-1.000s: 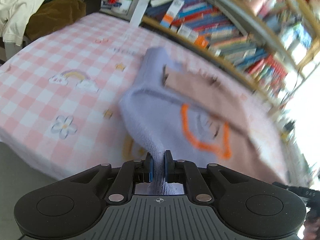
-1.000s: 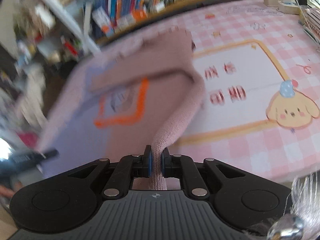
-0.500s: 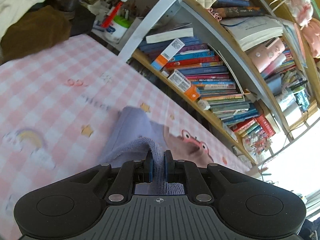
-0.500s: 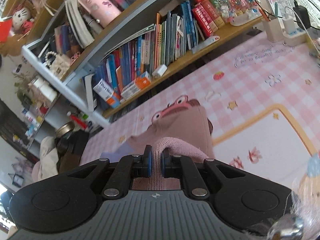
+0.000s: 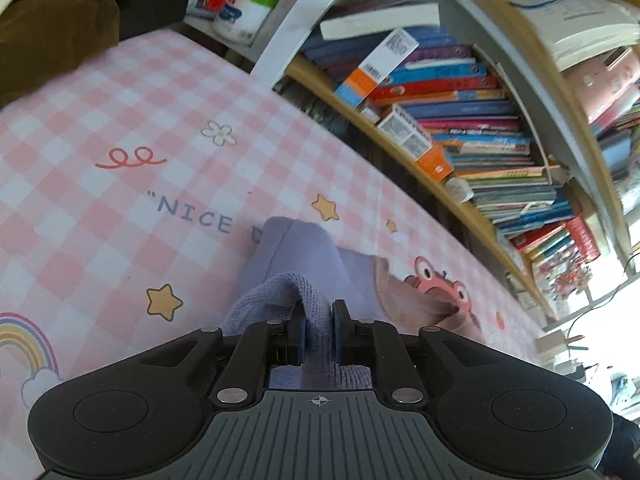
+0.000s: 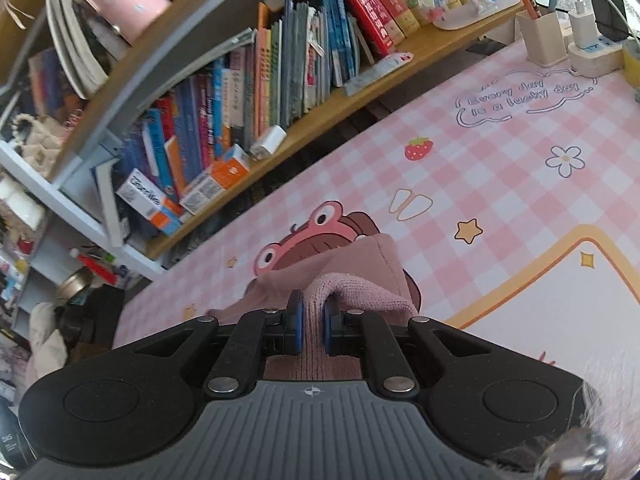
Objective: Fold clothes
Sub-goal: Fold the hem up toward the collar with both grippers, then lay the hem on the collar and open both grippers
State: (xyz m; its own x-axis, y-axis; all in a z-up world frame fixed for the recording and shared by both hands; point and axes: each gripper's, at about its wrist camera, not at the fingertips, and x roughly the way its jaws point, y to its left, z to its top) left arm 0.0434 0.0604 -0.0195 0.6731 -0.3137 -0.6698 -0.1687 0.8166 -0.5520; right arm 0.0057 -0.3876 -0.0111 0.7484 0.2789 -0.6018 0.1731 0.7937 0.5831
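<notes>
Legibly, the pink checked mat (image 5: pixel 120 128) reads "NICE" and, in the right view, "Every day is a lucky day". Left gripper (image 5: pixel 318 330): jaws easing apart, lilac knit (image 5: pixel 304 256) between them. Right gripper (image 6: pixel 312 328): clamped on pink knit (image 6: pixel 352 264). Bookshelf (image 6: pixel 248 80) borders the mat's far edge.

The sweater (image 5: pixel 304 256) lies on the mat (image 5: pixel 120 128), its near edge between both grippers' fingers. Behind the mat stands a bookshelf (image 6: pixel 224 120); a power strip (image 6: pixel 592 52), perhaps, sits far right.
</notes>
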